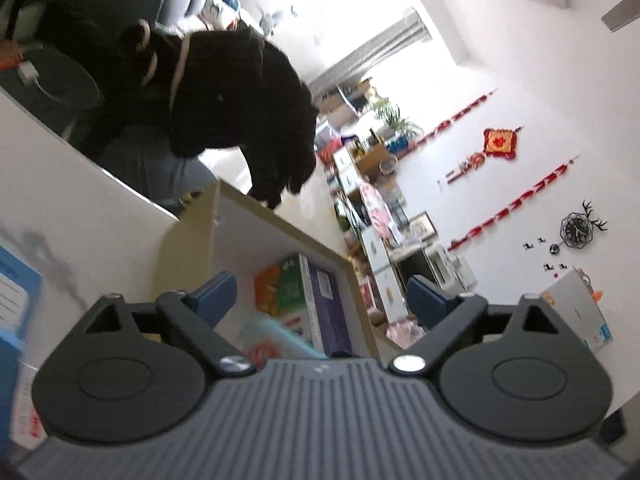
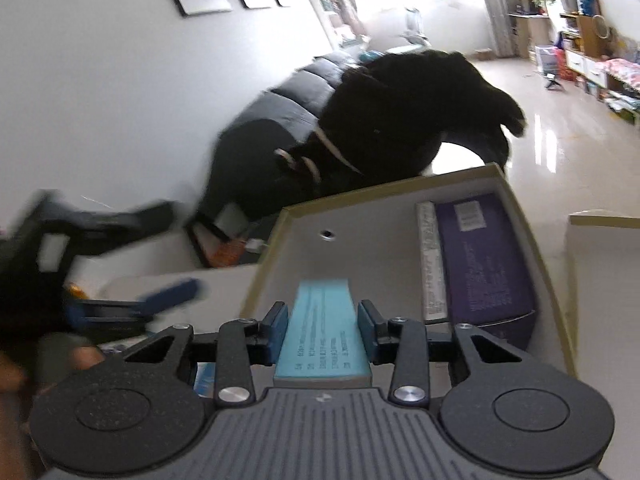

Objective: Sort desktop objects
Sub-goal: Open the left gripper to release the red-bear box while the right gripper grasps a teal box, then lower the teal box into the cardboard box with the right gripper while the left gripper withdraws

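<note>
Right tongs (image 2: 323, 330) level, clamping teal box (image 2: 322, 330) over open carton (image 2: 556, 280).

One open cardboard box (image 2: 400, 216) sits here, with one purple box (image 2: 484, 256) inside. One light-blue box (image 2: 324, 336) is in the right gripper (image 2: 323, 330). One orange-and-green carton (image 1: 280, 286). Two grippers.

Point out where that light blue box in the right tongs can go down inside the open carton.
Free: the grey carton floor ahead of the light blue box, bordered by the left wall and the silver-edged box. Crowded: the right side, filled by the purple box. Right tongs grip the box.
</note>
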